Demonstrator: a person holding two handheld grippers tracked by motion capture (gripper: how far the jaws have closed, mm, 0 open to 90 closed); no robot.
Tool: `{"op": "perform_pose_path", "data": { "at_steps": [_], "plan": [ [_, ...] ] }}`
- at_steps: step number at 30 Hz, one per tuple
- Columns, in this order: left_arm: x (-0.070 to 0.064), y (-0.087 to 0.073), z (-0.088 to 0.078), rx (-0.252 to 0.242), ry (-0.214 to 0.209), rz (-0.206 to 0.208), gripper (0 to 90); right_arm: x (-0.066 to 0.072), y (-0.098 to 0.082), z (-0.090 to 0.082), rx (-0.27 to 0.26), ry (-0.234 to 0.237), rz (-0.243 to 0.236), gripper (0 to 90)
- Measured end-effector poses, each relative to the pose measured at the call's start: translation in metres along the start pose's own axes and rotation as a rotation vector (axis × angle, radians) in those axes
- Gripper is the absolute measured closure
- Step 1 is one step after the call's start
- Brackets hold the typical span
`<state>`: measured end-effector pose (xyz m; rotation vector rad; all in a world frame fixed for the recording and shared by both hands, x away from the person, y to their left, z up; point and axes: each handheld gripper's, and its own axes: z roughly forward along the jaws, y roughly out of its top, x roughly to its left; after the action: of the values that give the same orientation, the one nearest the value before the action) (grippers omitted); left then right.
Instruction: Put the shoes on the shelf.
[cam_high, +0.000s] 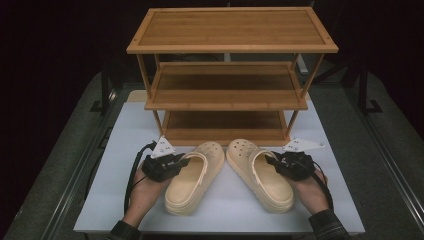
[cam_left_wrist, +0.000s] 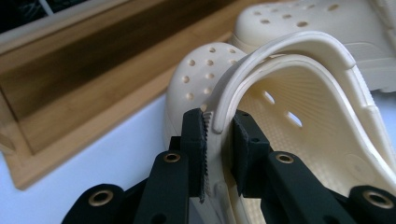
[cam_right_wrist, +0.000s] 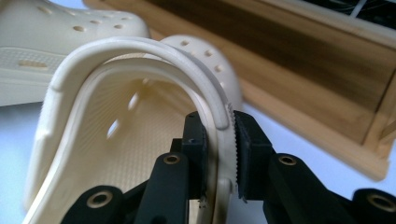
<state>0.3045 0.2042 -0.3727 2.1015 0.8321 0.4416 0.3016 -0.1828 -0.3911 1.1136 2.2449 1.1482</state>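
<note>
Just before the shoe rack (cam_high: 232, 75), each tongs (cam_high: 176, 163) (cam_high: 281, 162) pinches its clog (cam_high: 195, 177) (cam_high: 260, 172) by the outer wall, ready for lifting.

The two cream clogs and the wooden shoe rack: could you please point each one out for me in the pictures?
Left clog (cam_high: 186, 192): high view, on its footbed near the heel.
Right clog (cam_high: 272, 186): high view, on its footbed near the heel.
Wooden shoe rack (cam_high: 232, 30): high view, on the middle of its top shelf.
</note>
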Motion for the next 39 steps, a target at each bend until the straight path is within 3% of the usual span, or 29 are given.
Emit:
{"op": "perform_pose_path", "data": {
  "at_steps": [6,9,11,16,20,30,36,39],
  "plan": [
    [0.011,0.015,0.006,-0.023,0.037,0.001,76.8,-0.012,0.016,0.004,-0.036,-0.004,0.017,76.6],
    [0.017,0.022,0.009,-0.043,0.044,-0.011,76.8,-0.016,0.024,0.007,-0.046,-0.042,0.001,76.5],
    [0.021,0.027,0.013,-0.056,0.050,-0.017,76.8,-0.021,0.030,0.010,-0.058,-0.046,0.015,76.5],
    [0.028,0.037,0.027,-0.071,0.089,-0.005,76.9,-0.029,0.043,0.023,-0.075,-0.059,0.018,76.5],
    [0.033,0.044,0.042,-0.089,0.125,-0.011,76.9,-0.034,0.056,0.040,-0.081,-0.097,0.037,76.5],
    [0.042,0.044,0.072,-0.101,0.184,-0.053,76.8,-0.040,0.062,0.070,-0.079,-0.144,0.066,76.4],
    [0.044,0.044,0.082,-0.121,0.236,-0.047,76.8,-0.039,0.062,0.080,-0.080,-0.154,0.080,76.3],
    [0.045,0.043,0.086,-0.109,0.241,-0.053,76.6,-0.037,0.061,0.085,-0.082,-0.151,0.091,76.1]
  ]
}}
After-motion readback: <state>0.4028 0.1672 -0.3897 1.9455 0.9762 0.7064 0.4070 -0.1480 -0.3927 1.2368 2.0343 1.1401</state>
